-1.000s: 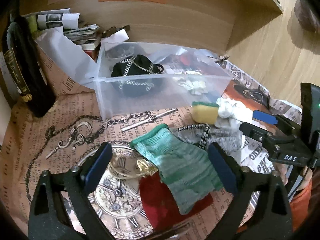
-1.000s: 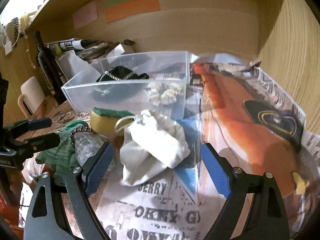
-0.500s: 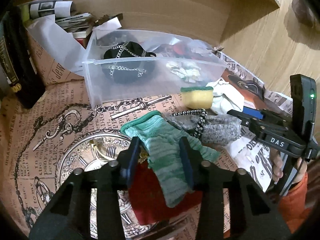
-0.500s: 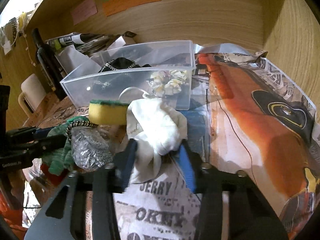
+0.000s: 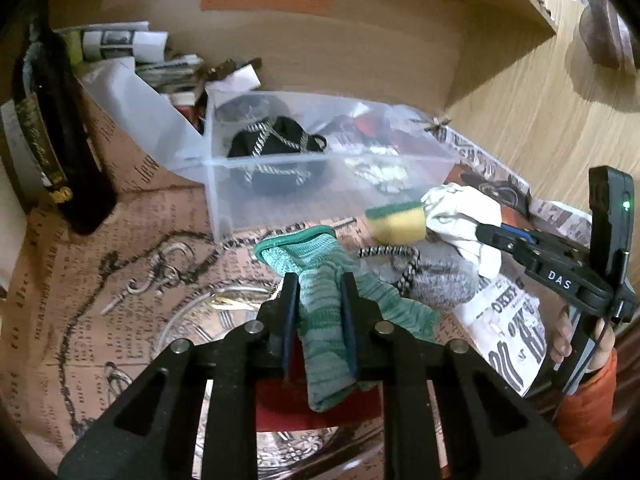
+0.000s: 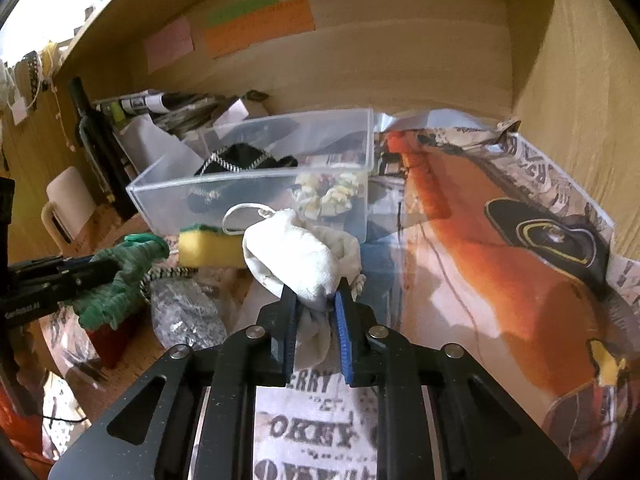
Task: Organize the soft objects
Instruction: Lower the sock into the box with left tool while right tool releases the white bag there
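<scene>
My left gripper (image 5: 319,286) is shut on a green knitted sock (image 5: 320,276) and holds it over a red cloth (image 5: 288,412). My right gripper (image 6: 316,300) is shut on a white drawstring pouch (image 6: 296,252), lifted a little off the table. The sock also shows in the right wrist view (image 6: 120,276), and the pouch in the left wrist view (image 5: 464,216). A clear plastic bin (image 5: 280,200) behind holds a black chained bag (image 5: 276,144) and a pale scrunchie (image 6: 328,196). A yellow and green sponge (image 5: 396,220) and a grey drawstring pouch (image 5: 440,284) lie between the grippers.
A dark bottle (image 5: 52,140) stands at the left. Papers and a white sheet (image 5: 140,92) pile up behind the bin. Wooden walls close the back and the right. Printed newspaper (image 6: 500,260) covers the table. A beige mug (image 6: 68,208) stands at the far left.
Both grippers have closed from wide open: the left on the green sock, the right on the white pouch. Both items have been lifted slightly.
</scene>
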Demonstrator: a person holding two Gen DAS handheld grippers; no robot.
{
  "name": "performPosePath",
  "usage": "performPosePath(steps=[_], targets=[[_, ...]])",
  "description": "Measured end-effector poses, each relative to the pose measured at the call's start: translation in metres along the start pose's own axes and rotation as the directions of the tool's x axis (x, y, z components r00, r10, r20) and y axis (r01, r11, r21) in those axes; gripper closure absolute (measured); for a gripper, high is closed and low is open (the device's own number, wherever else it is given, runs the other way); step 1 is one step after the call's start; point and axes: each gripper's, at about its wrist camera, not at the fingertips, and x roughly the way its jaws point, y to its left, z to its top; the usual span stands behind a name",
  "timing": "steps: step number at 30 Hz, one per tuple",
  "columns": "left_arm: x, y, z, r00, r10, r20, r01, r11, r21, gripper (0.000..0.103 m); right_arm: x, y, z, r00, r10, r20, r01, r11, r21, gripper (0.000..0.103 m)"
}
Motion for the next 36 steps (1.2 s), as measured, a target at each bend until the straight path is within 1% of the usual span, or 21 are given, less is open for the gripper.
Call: performPosePath(steps=[8,13,17,20,23,25,29,32,34,36], targets=[[-0.020,0.007,0.016,0.997,0.002,0.076,-0.001,1.000,-0.017,0.084,-0.022,0.000,0.014,0.997,-0.012,0.080,0.012,1.000,-0.002,0.087],[-0.022,0.012,0.028,0.995,-0.011,0.095,0.014,0.999,-0.036,0.084,-0.031,0.005,0.023,0.992,-0.009,0.124,0.011,1.000,-0.017,0.087],[-0.016,0.015,0.038,0.994,-0.015,0.108,0.021,0.998,-0.055,0.084,-0.033,0.008,0.029,0.989,0.006,0.147,-0.003,1.000,-0.026,0.087],[-0.005,0.018,0.043,0.995,-0.042,0.090,0.049,0.996,-0.074,0.084,-0.031,0.011,0.031,0.988,0.020,0.152,-0.015,0.999,-0.031,0.087],[0.011,0.018,0.042,0.996,-0.079,0.042,0.083,0.993,-0.083,0.084,-0.028,0.014,0.032,0.989,0.028,0.145,-0.023,0.999,-0.037,0.087],[0.019,0.016,0.038,0.997,-0.077,0.015,0.078,0.994,-0.077,0.083,-0.026,0.016,0.032,0.990,0.032,0.138,-0.026,0.999,-0.043,0.087],[0.032,0.011,0.031,0.999,-0.037,-0.038,0.036,0.998,-0.042,0.082,-0.022,0.017,0.031,0.991,0.041,0.124,-0.036,0.998,-0.047,0.087],[0.033,0.013,0.028,0.998,-0.029,-0.049,0.027,0.999,-0.043,0.071,-0.020,0.015,0.031,0.992,0.049,0.116,-0.044,0.998,-0.043,0.087],[0.031,0.013,0.029,0.999,-0.024,-0.042,0.022,0.999,-0.039,0.054,-0.019,0.015,0.030,0.992,0.053,0.113,-0.049,0.998,-0.040,0.087],[0.030,0.012,0.030,0.999,-0.017,-0.027,0.016,0.999,-0.032,0.052,-0.018,0.015,0.030,0.993,0.054,0.109,-0.050,0.998,-0.040,0.087]])
